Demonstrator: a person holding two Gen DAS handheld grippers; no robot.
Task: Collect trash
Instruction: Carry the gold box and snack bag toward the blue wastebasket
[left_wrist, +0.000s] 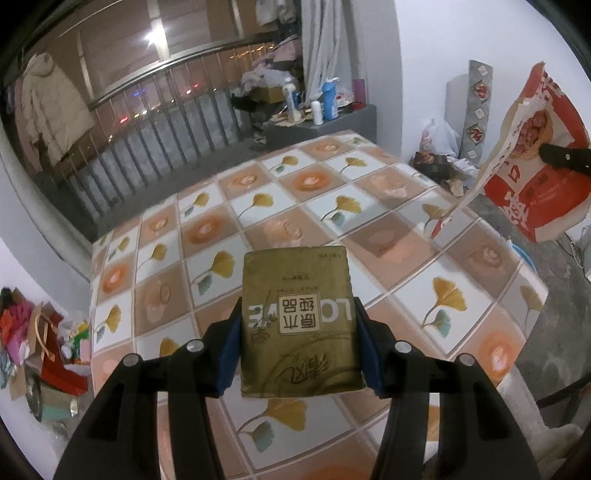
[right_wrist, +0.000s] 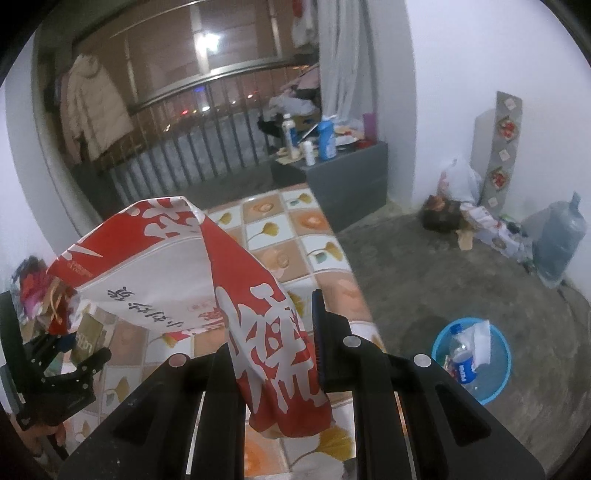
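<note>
My left gripper (left_wrist: 298, 325) is shut on a gold tissue packet (left_wrist: 297, 295) and holds it above the patterned table (left_wrist: 207, 229). My right gripper (right_wrist: 273, 332) is shut on a red and white paper bag (right_wrist: 192, 266), which hangs crumpled above the table's right side (right_wrist: 295, 236). The bag also shows in the left wrist view (left_wrist: 528, 162), far right, with a black finger (left_wrist: 565, 157) on it. The left gripper and the gold packet (right_wrist: 86, 334) show at the left edge of the right wrist view. A blue basin (right_wrist: 498, 354) on the floor holds a plastic bottle (right_wrist: 461, 358) and white paper.
A grey cabinet (right_wrist: 343, 177) with bottles stands beyond the table. A large water jug (right_wrist: 561, 240) and bags lie by the right wall. A pile of boxes and bags (left_wrist: 37, 332) sits on the floor left of the table. A balcony railing (left_wrist: 147, 122) runs behind.
</note>
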